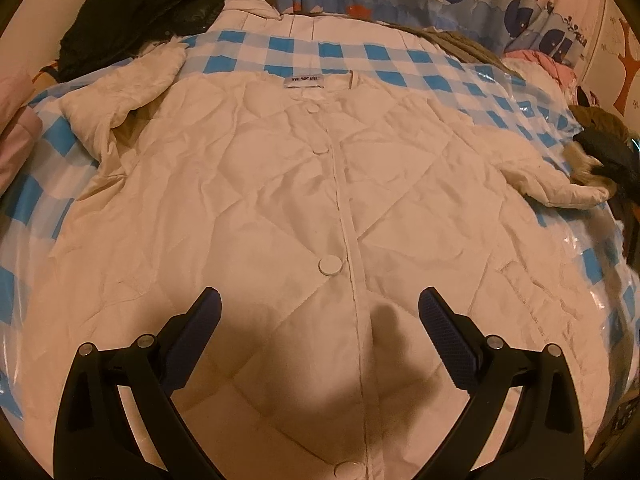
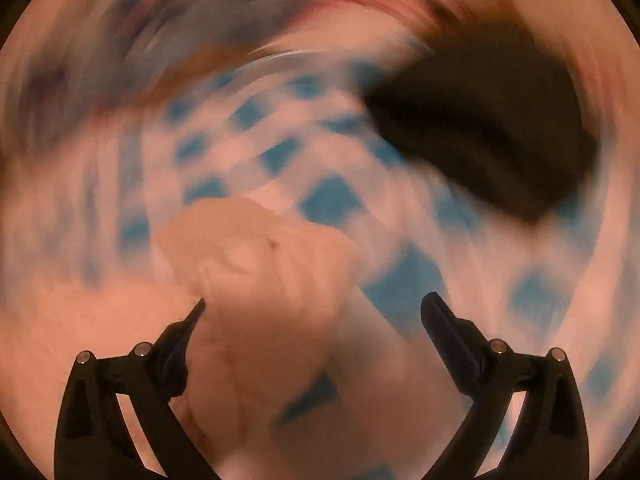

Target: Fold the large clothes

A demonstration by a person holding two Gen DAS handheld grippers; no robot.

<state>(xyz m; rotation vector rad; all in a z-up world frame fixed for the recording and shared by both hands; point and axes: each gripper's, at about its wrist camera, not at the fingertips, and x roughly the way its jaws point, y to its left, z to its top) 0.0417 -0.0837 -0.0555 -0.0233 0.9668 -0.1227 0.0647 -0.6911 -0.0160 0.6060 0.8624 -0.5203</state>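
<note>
Dim warm orange light, left wrist view sharp, gripper shadow on the quilted jacket point(image 1: 248, 184), glare on plastic at right edge, fisheye vignette, right wrist view heavily motion-blurred

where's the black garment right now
In the left wrist view, the black garment is heaped at the upper left, beyond the white jacket's sleeve on the checked cover.

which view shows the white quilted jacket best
The left wrist view: the white quilted jacket lies spread front-up on the blue checked cloth, buttons and both sleeves sharp. The right wrist view is smeared with motion blur and shows only one pale fold of it.
</note>
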